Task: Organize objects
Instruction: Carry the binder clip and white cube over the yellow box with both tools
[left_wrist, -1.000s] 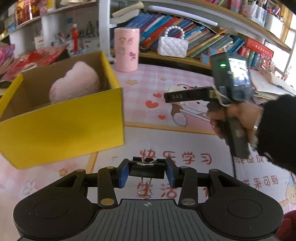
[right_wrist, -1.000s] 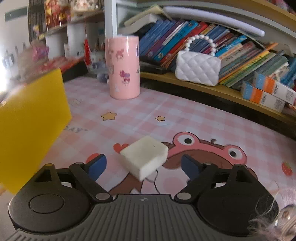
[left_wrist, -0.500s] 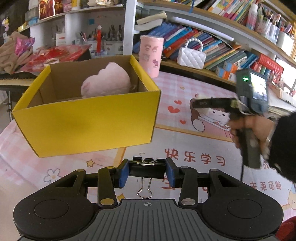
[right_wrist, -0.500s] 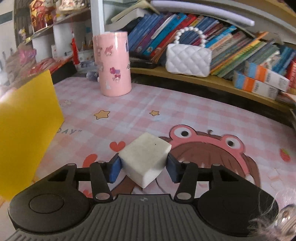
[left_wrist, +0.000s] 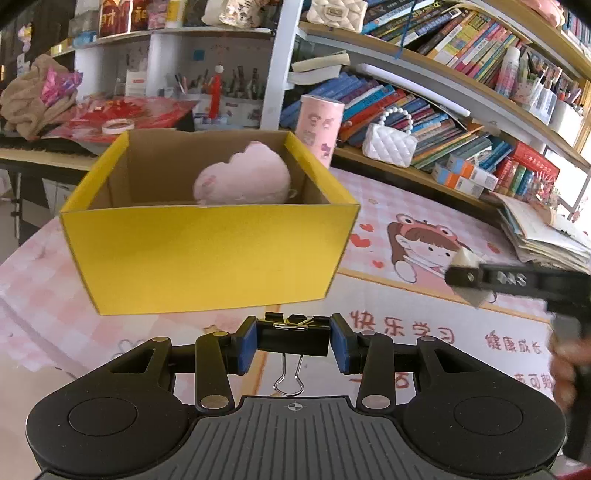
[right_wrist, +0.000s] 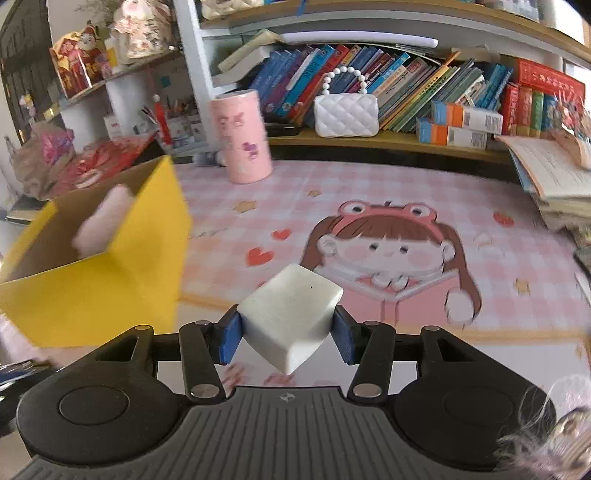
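My left claw (left_wrist: 293, 338) is clamped on a black binder clip (left_wrist: 293, 335) at the frame's lower centre, the yellow box (left_wrist: 207, 254) just above it holding a pink plush (left_wrist: 243, 177). My right claw (right_wrist: 288, 334) grips a white cube (right_wrist: 290, 317) tilted above the tabletop (right_wrist: 369, 192), with the box at left.

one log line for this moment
left tool: shut on clip | right tool: shut on block | box: holds plush
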